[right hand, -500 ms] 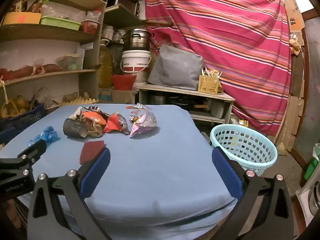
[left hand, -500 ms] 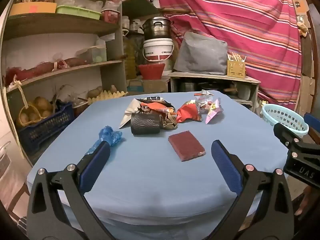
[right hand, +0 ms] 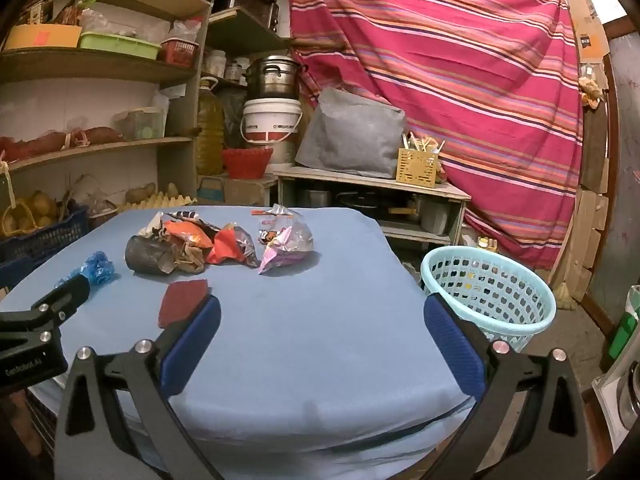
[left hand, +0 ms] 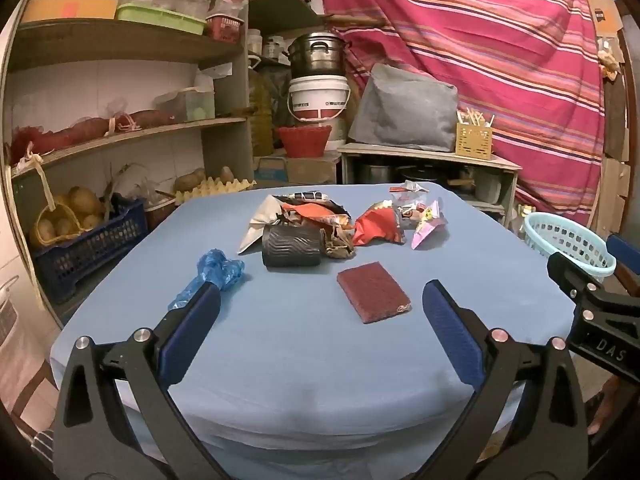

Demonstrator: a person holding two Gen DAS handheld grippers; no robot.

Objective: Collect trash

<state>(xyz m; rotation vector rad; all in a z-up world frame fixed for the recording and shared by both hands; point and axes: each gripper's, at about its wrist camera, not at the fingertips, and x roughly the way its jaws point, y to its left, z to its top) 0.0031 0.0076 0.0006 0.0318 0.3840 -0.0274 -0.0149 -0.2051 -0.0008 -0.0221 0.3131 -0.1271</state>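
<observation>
Trash on blue desk [left hand: 304, 344], listed left to right, placed relative to the red pad [left hand: 373, 291].

1. Blue bag [left hand: 218, 270]: crumpled plastic, well left of the pad, alone near the desk's left edge.
2. Black roll [left hand: 291, 247]: lying on its side, just left of and beyond the pad.
3. Wrapper heap [left hand: 316, 216]: white, orange and brown scraps, beyond the pad, touching the roll.
4. Red pad: flat, nearest item, apart from the rest.
5. Red wrapper [left hand: 378, 228]: beyond the pad, slightly right.
6. Pink wrapper [left hand: 428, 229]: farthest right of the heap, beyond the pad.
7. Basket [right hand: 490, 292]: pale blue, perforated, on the floor, well right of the pad and off the desk's right edge. Appears empty.

Tongs: left tongs [left hand: 318, 324] jaws wide apart, nothing between them, hanging short of the pad. Right tongs [right hand: 320, 330] likewise wide apart and empty, over bare desk right of the pad.

Step in hand, as judged: first pick not yet begun. The pad lies flat, so a low approach with one finger sliding under an edge should serve better than a top pinch. Crumpled wrappers will likely spring; clamp at the bulk, not a loose corner. Right tongs suit the basket side.
</observation>
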